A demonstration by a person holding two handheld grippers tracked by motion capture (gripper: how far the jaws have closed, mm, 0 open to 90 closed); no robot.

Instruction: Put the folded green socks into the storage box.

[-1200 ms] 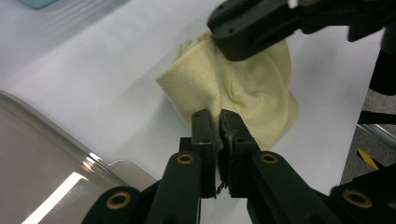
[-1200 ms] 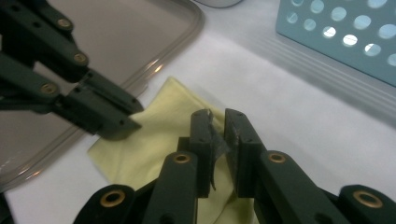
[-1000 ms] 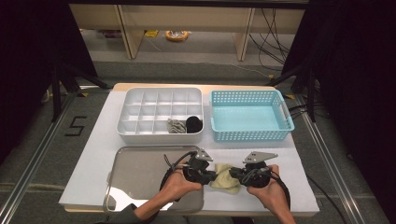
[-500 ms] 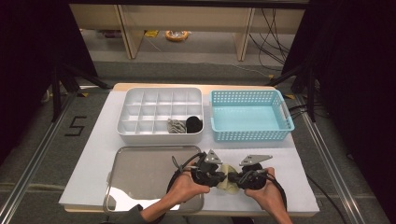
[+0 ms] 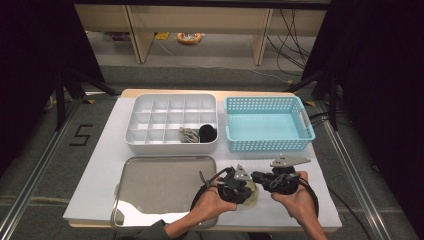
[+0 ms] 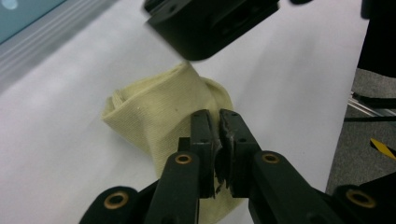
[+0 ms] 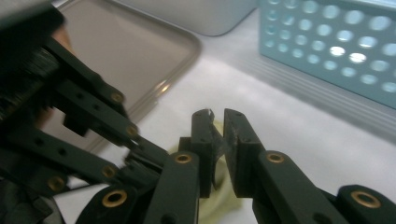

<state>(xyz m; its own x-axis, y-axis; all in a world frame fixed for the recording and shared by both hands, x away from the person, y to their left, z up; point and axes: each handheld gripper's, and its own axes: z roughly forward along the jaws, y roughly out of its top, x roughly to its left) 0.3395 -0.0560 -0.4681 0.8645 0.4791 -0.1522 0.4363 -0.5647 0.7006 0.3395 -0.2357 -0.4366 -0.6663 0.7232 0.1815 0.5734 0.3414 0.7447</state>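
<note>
The pale yellow sock (image 6: 163, 116) lies on the white table (image 5: 165, 150) between the metal tray (image 5: 160, 185) and the right gripper (image 7: 215, 122), and both the left gripper (image 6: 219, 122) and the right one are clenched on it from opposite ends.

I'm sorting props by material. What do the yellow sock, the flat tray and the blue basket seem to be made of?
Yellow sock: knitted fabric, matte; fine ribbed weave and soft folds show in the left gripper view.
Flat tray: likely metal, brushed and glossy; it mirrors light at its near corner.
Blue basket: probably moulded plastic, smooth, with even rows of round holes.
</note>
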